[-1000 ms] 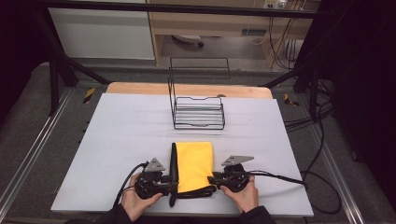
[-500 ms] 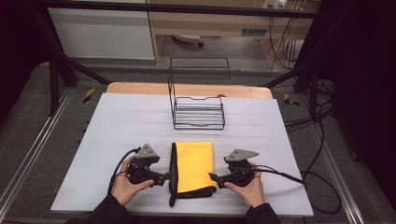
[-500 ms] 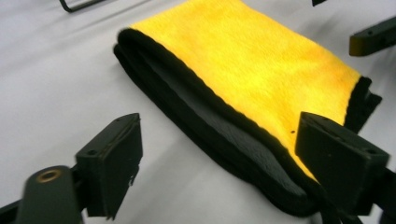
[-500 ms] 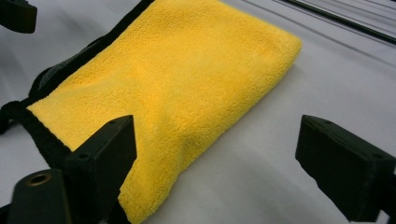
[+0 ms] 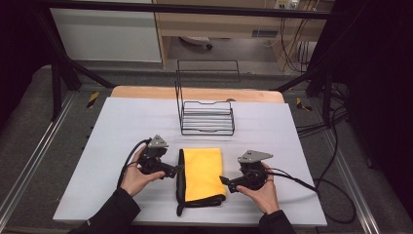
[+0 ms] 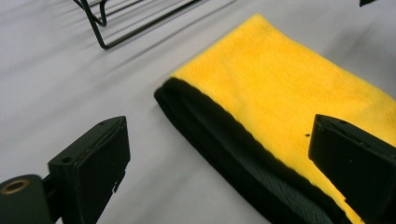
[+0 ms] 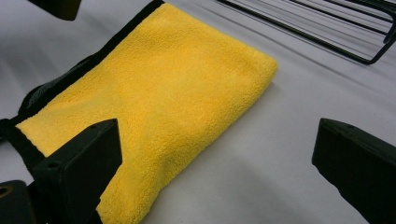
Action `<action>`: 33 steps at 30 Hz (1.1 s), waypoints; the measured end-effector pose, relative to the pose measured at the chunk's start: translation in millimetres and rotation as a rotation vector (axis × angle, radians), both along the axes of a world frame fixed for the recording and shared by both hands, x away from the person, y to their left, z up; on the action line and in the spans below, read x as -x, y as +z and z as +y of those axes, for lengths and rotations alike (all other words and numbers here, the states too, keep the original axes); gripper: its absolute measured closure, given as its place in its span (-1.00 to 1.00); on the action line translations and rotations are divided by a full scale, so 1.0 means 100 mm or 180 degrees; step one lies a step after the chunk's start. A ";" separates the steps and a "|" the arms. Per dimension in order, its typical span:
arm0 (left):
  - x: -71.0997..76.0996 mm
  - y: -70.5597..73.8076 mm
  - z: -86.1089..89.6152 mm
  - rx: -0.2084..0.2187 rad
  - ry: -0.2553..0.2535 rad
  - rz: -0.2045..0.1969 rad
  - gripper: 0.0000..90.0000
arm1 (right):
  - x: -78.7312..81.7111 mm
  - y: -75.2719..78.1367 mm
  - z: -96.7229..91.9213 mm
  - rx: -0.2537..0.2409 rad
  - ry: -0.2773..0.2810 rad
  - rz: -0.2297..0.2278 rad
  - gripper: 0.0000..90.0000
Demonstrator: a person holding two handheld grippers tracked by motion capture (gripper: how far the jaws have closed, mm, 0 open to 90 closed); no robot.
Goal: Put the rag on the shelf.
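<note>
**Folded cloth lies flat as both grippers let go**

A yellow cloth (image 5: 203, 168) with a black edge lies folded on the white table (image 5: 292, 131), in front of a wire rack (image 5: 207, 117). The left gripper (image 5: 176, 171) and right gripper (image 5: 225, 181) flank it, 1 at each long side, jaws just opened wide and holding nothing. The fold looks finished; moving the cloth to the rack may be what remains.

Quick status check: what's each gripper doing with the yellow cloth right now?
Left gripper: open, jaws just opened, holding nothing, at the yellow cloth's black-edged side.
Right gripper: open, just released, empty, beside the cloth.
</note>
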State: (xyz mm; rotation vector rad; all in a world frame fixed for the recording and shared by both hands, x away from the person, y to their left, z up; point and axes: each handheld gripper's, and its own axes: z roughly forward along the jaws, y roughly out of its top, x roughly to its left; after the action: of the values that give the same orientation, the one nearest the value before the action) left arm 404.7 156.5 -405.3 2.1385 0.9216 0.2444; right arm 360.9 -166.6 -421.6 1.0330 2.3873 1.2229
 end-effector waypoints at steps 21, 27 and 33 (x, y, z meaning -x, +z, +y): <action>-0.53 -0.27 -0.15 -0.0167 0.0291 0.0248 0.02 | -0.01 -0.02 0.01 0.0049 -0.0005 0.0062 -0.95; -0.54 -0.33 -0.19 -0.0135 0.0244 0.0321 0.22 | -0.02 -0.02 0.01 0.0044 -0.0009 0.0075 -0.95; -0.55 -0.37 -0.24 -0.0093 0.0238 0.0332 0.26 | -0.03 -0.02 0.01 0.0034 -0.0024 0.0090 -0.94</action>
State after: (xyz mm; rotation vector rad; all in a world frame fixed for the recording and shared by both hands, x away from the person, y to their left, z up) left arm 459.3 132.9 -442.0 2.1629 1.0652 0.1860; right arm 363.9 -165.2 -423.8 1.0621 2.4062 1.1997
